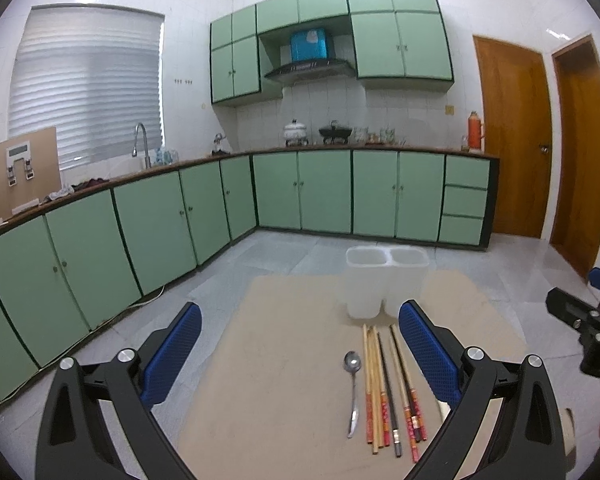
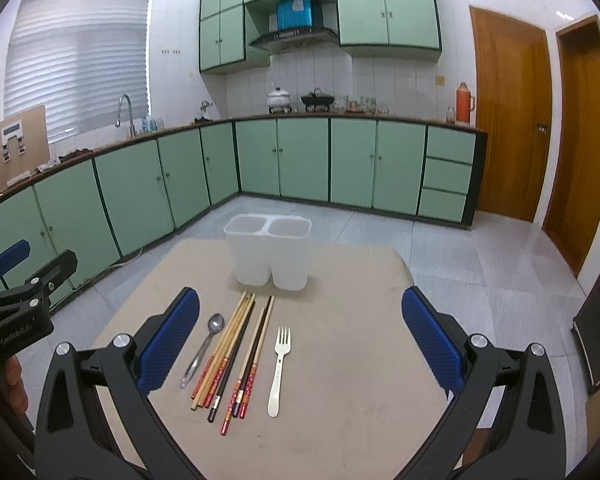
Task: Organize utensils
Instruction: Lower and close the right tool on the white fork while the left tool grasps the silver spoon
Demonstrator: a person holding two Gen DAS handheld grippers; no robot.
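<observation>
- Left tongs [image 1: 300, 344]: released, blue pads spread wide, nothing between them; they sit low in the left wrist view, above the surface [image 1: 292, 400].
- Right tongs [image 2: 300, 332]: also released, wide apart, nothing gripped; bottom of the right wrist view.
- My left tongs also show at the left edge of the right wrist view; my right tongs show at the right edge of the left wrist view.
- Holder [image 2: 269, 252]: clear plastic, two compartments side by side, upright at the far end of the tan surface, centre of the right wrist view. I see nothing in either compartment.
- Utensils lie flat in a row, nearer to me than the holder, lower centre of the frame.
- Spoon [image 2: 204, 348]: metal, leftmost, bowl pointing toward the holder.
- Chopsticks [image 2: 236, 352]: loose bundle just right of the spoon, some touching and overlapping, red and black patterned ends toward me.
- Fork [image 2: 279, 364]: cream plastic, rightmost, apart from the chopsticks, tines toward the holder.
- In the left wrist view, the right pad hides the fork.
</observation>
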